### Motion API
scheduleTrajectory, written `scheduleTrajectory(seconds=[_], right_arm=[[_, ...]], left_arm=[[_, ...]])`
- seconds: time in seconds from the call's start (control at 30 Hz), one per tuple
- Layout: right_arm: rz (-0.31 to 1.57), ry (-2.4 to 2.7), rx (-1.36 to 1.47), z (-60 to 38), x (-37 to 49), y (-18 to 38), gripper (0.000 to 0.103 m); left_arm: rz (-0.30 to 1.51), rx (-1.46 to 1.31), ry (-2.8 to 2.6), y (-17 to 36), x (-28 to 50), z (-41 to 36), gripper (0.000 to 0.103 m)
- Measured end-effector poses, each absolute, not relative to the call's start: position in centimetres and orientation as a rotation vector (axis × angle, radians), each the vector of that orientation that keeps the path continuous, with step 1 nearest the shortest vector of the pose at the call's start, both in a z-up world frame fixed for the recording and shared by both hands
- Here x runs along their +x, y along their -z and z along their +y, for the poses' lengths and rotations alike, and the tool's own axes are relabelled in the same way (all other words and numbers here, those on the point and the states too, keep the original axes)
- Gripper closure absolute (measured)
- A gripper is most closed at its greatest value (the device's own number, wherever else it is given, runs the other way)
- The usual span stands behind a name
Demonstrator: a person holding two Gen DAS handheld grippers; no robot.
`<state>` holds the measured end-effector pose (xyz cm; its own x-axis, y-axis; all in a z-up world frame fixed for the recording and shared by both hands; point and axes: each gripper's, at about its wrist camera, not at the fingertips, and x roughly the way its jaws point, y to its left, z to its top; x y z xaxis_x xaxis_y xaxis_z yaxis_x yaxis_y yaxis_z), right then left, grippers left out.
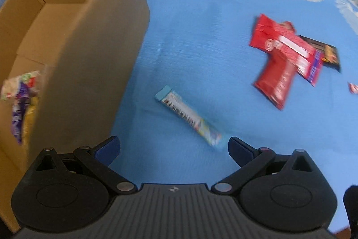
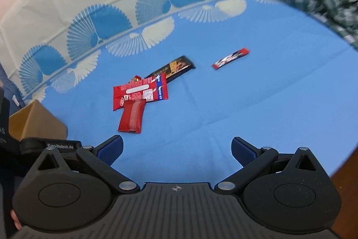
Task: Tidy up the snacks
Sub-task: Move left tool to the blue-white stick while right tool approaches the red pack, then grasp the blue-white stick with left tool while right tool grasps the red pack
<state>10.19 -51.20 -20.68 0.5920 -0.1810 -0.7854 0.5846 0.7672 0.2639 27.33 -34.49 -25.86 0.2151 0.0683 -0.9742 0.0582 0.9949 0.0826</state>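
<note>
Left wrist view: the left gripper (image 1: 174, 146) hangs above a blue cloth (image 1: 201, 37) with its jaws spread wide and nothing between them. Just ahead of the fingers lies a pale blue snack stick (image 1: 189, 115), set diagonally on the cloth, its near end close to the right-hand finger but apart from it. To the left stands an open cardboard box (image 1: 89, 48), its tall wall right beside the gripper; inside, low in the box, sit a few wrapped snacks (image 1: 21, 100), purple, white and yellow, too blurred to read. Further off to the right is a small heap of packets: a red wrapper (image 1: 276, 80) lies partly under a red-and-white bar (image 1: 288, 48), and a black packet (image 1: 329, 54) pokes out from behind them. Right wrist view: the right gripper (image 2: 176, 149) is likewise spread open and empty, held over bare blue cloth (image 2: 246, 115). The same heap lies ahead and left of it, the red wrapper (image 2: 132, 117) nearest, the red-and-white bar (image 2: 139, 93) across its far end, the black packet (image 2: 176, 68) beyond. A slim red stick (image 2: 230, 58) lies alone, well apart to the right. A corner of the cardboard box (image 2: 37, 124) shows at the left edge.
</note>
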Motion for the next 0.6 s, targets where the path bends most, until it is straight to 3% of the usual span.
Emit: scheduleTrajectory(seconds=[0.27, 0.6], right_arm=[[0.909, 0.413, 0.518, -52.3, 19.6, 26.5, 0.001], [0.95, 0.36, 0.3, -50.2, 27.3, 31.8, 0.001]], left_arm=[[1.402, 0.094, -0.084, 30.9, 30.3, -34.2, 0.0], [1.363, 0.005, -0.053, 31.0, 30.0, -32.7, 0.0]])
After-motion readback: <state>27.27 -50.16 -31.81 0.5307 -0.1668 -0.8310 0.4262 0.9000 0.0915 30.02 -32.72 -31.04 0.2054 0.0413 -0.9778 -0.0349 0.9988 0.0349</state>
